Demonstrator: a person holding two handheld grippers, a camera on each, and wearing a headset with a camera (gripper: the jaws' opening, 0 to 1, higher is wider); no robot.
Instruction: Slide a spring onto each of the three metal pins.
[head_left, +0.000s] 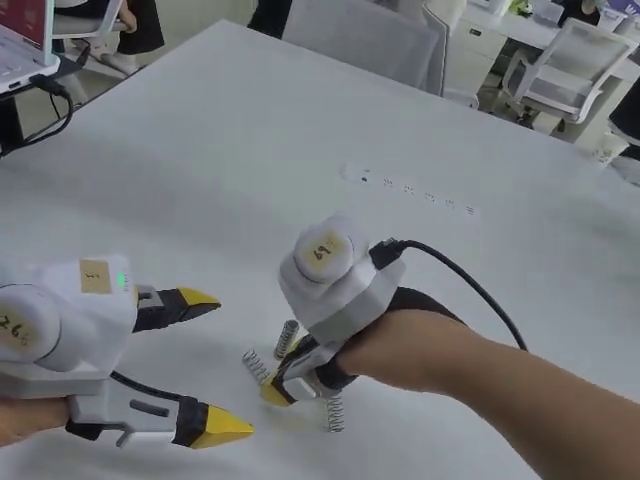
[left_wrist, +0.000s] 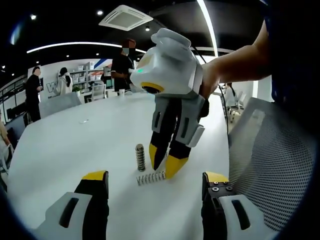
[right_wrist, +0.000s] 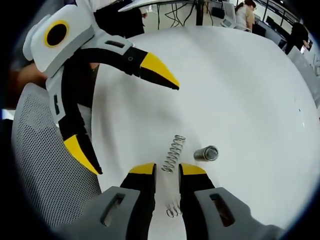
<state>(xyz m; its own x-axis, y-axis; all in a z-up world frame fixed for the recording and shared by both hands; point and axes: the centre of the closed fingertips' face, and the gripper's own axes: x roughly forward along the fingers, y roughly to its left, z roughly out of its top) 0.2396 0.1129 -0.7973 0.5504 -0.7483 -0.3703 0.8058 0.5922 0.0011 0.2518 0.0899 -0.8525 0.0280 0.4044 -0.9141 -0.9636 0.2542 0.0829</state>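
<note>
1. Head view: the right gripper (head_left: 280, 390) points steeply down at the white table (head_left: 420, 120), its tips at the surface. A lying spring (head_left: 256, 366) runs slantwise from those tips toward the far left. An upright spring (head_left: 288, 338) stands just beyond the tips, probably already on a pin, though no pin can be made out. A third spring (head_left: 335, 410) lies just near-right of the gripper. The left gripper (head_left: 215, 365) hovers to the left, its jaws spread wide and holding nothing.

2. Left gripper view: the left gripper's own jaws stand wide apart. Past them the right gripper (left_wrist: 164, 170) comes down from above, one tip touching or almost touching the lying spring (left_wrist: 151, 177). The upright spring (left_wrist: 140, 156) stands just to its left.

3. Right gripper view: the right gripper's own jaws have only a narrow gap between them, yet it is wider than the coil, so they are not pinching. The lying spring (right_wrist: 173, 152) has its near end between the tips, and its long axis runs out away from them. The upright spring (right_wrist: 206, 153) stands just to the right. The right gripper is much the nearer one, so the pick looks to be its job: close on that near end.
</note>
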